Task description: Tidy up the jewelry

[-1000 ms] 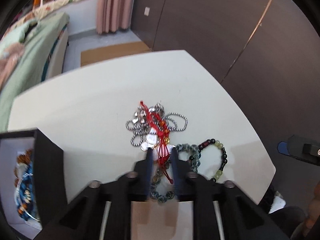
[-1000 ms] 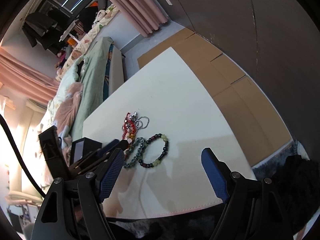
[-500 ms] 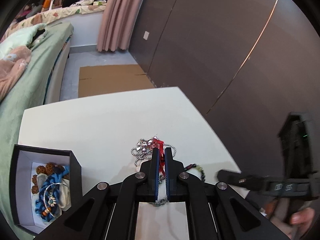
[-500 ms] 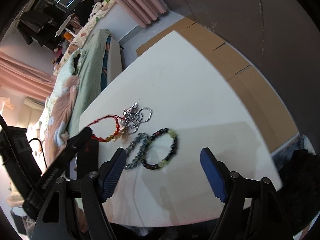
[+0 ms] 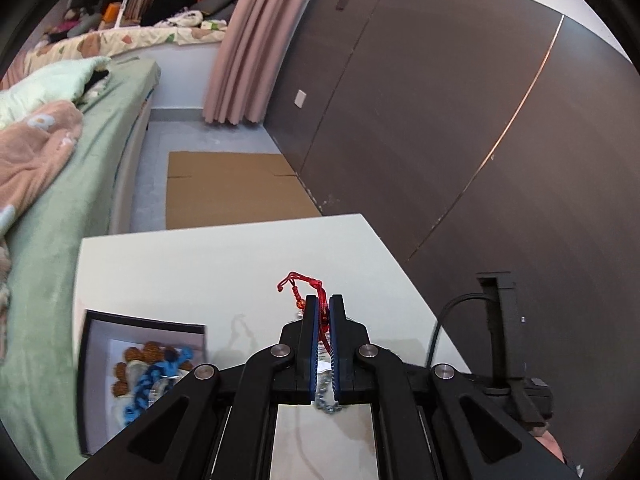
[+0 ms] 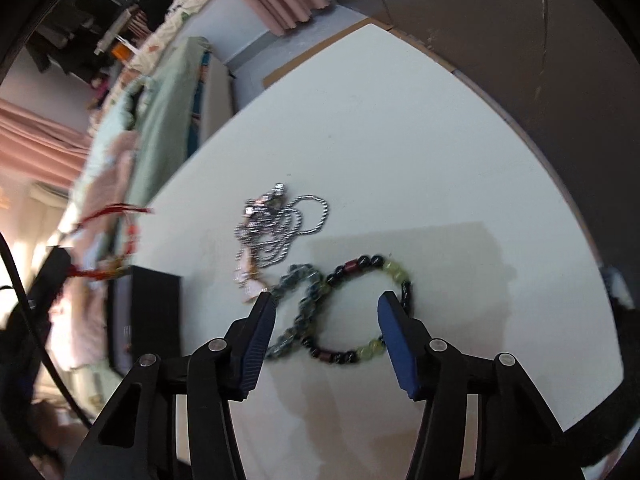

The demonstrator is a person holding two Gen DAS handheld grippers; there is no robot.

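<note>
The left tongs are clamped tight on a red braided cord bracelet with small orange beads; the cord runs up between the blue pads and loops out past their tips, clear of the white counter. In the right wrist view the same red bracelet hangs in the air at the far left, above a black jewelry box.

The right tongs stand about half open, their jaws having just been closing, low over two bracelets lying flat on the counter. One is a ring of round dark, maroon and pale green beads; its loop lies between the blue fingers, which do not press on it. Overlapping its left side is a bracelet of grey-green translucent beads.

Just beyond them lies a tangled silver ball chain with small metal charms.

In the left wrist view the open black box sits at the counter's near left, holding brown seed beads and a blue braided piece.

Past the counter are flat cardboard on the floor, a bed with green cover, a pink curtain and a dark panelled wall.
</note>
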